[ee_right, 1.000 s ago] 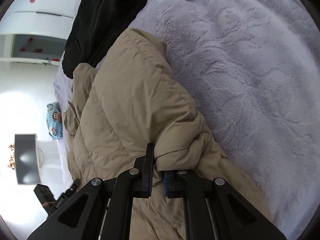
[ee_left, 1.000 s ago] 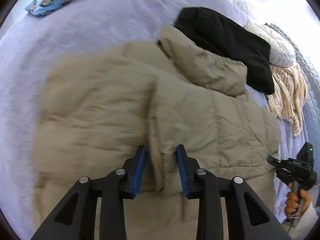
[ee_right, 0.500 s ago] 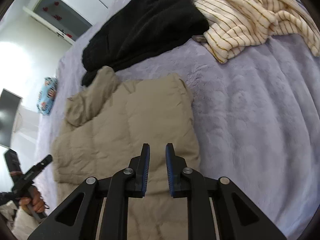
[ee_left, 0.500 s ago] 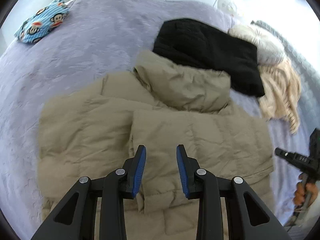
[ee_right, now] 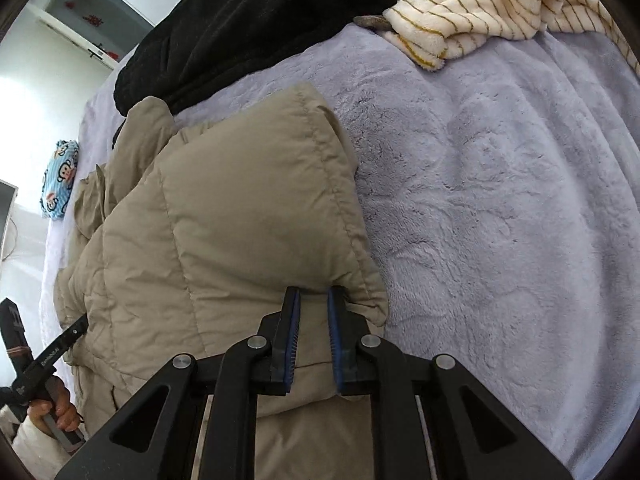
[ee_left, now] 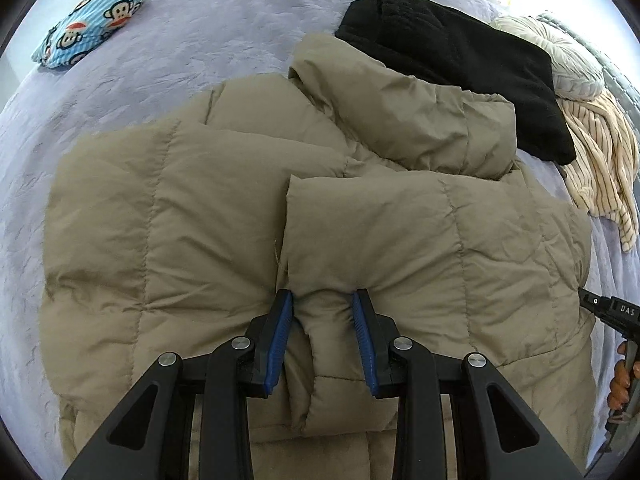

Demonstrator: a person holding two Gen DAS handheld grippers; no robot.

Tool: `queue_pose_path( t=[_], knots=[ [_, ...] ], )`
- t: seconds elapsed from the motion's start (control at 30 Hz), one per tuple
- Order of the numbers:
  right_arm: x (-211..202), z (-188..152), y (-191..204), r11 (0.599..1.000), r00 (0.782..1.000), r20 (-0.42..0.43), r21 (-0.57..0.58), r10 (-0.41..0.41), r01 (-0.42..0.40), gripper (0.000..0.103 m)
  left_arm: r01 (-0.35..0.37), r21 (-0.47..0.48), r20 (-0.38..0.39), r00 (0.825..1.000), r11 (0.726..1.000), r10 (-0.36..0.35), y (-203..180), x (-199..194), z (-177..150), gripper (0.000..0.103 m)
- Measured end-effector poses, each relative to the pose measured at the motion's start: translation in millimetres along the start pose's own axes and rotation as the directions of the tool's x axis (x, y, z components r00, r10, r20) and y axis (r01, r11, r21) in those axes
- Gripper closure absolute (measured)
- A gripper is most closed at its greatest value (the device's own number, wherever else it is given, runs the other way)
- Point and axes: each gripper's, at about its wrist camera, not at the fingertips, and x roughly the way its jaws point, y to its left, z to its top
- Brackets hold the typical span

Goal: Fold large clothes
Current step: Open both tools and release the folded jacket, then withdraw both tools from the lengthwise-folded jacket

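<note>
On the lilac plush bed cover (ee_left: 224,32) lies the tan puffer jacket (ee_left: 180,216), spread w/ panels folded inward; its bunched hood end (ee_left: 400,120) butts against a black garment (ee_left: 460,56) further back. Left gripper (ee_left: 322,320) is pressed down into the jacket's mid section, blue pads (ee_left: 280,336) partly apart w/ a puffy ridge of the folded panel bulging up between them. Pads touch the fabric on both sides, so it looks like a grip on that fold. Right gripper (ee_right: 314,316) sits at the jacket's right edge (ee_right: 248,240); its jaws have just been closing, gap narrow, a fold of tan fabric caught between the pads. Cream striped cloth (ee_right: 472,12) lies beyond, near the black garment (ee_right: 248,20). Blue monkey-print pillow (ee_left: 88,22) sits far left on the cover, well apart from the jacket. In the right wrist view, a hand (ee_right: 56,408) holding the other tool's handle shows at the low left corner.
</note>
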Motion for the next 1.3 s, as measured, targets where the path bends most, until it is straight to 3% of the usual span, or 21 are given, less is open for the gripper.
queue_pose_path(
  t=[0.23,0.3,0.37,0.53,0.57,0.63,0.7,1.0,1.07,1.2,1.3],
  knots=[
    [-30.1,-8.6,4.9,1.000,1.000,-0.015,0.019,0.006,-0.006,0.085,-0.051,-0.012,-0.005,0.999,0.999,0.051,-0.9,-33.0,-9.9,0.070],
    [-40.1,-16.9,4.6,0.999,0.999,-0.028,0.033,0.016,-0.015,0.078,-0.065,-0.012,-0.014,0.998,0.998,0.065,-2.7,-45.3,-17.7,0.070],
    [-51.2,-27.1,4.9,0.999,0.999,-0.041,0.042,0.022,-0.020,0.057,-0.072,-0.009,-0.020,0.997,0.997,0.072,-4.8,-55.5,-24.1,0.069],
    [-73.4,-56.2,5.4,0.998,0.996,-0.083,0.048,0.044,-0.040,0.054,-0.083,-0.013,-0.035,0.996,0.996,0.082,-11.7,-92.0,-49.3,0.069],
    [-77.6,-63.0,5.3,0.998,0.994,-0.096,0.052,0.048,-0.044,0.052,-0.089,-0.013,-0.036,0.995,0.996,0.088,-12.9,-97.6,-54.4,0.066],
    [-84.2,-72.7,5.2,0.997,0.993,-0.106,0.056,0.054,-0.048,0.049,-0.107,-0.023,-0.025,0.994,0.994,0.106,-13.9,-112.8,-65.9,0.009],
    [-91.8,-82.1,4.6,0.997,0.991,-0.117,0.063,0.058,-0.051,0.047,-0.121,-0.034,0.008,0.993,0.992,0.121,-15.8,-126.9,-74.9,0.008],
    [-120.8,-107.3,10.8,0.997,0.988,-0.141,0.064,0.060,-0.051,0.041,-0.131,-0.077,-0.049,0.991,0.988,0.127,-17.2,-163.8,-113.5,0.007],
    [-125.9,-112.6,16.0,0.996,0.987,-0.146,0.064,0.069,-0.060,0.031,-0.126,-0.089,-0.056,0.991,0.988,0.121,-16.7,-170.9,-120.5,0.007],
    [-134.4,-127.3,30.0,0.995,0.985,-0.150,0.064,0.083,-0.074,0.029,-0.122,-0.107,-0.070,0.991,0.987,0.115,-10.5,-184.5,-135.8,0.000],
    [-137.7,-139.7,39.5,0.993,0.984,-0.147,0.080,0.099,-0.088,0.020,-0.110,-0.107,-0.085,0.991,0.988,0.101,-0.4,-191.9,-149.2,0.000]
  ],
)
